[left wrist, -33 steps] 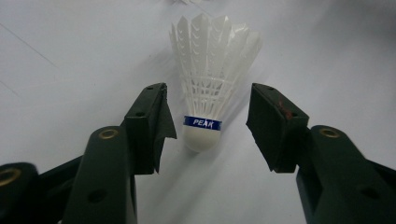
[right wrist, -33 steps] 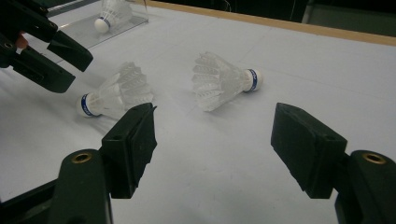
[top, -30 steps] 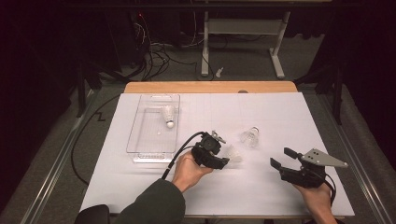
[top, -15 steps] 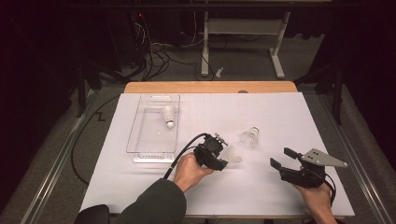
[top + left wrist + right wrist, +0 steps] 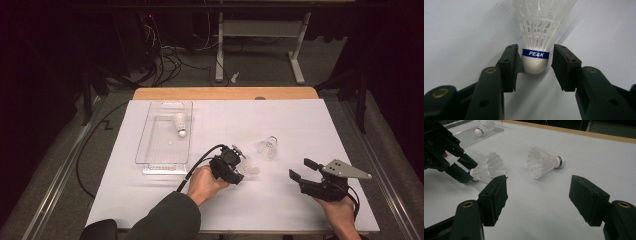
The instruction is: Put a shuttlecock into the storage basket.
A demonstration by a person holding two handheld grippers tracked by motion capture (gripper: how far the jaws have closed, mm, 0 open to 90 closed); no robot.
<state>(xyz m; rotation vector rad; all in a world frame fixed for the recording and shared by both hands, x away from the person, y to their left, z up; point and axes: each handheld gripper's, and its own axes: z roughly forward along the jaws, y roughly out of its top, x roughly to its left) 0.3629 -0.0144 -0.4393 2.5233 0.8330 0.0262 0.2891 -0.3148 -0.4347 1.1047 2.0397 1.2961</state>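
I counted three shuttlecocks in all. One shuttlecock lay inside the single clear tray at the upper left of the table. A second shuttlecock sat near the middle of the frame, and a third shuttlecock lay just above and to its right. There were two tools: my left tool at centre and my right tool at the lower right. One table carried everything.
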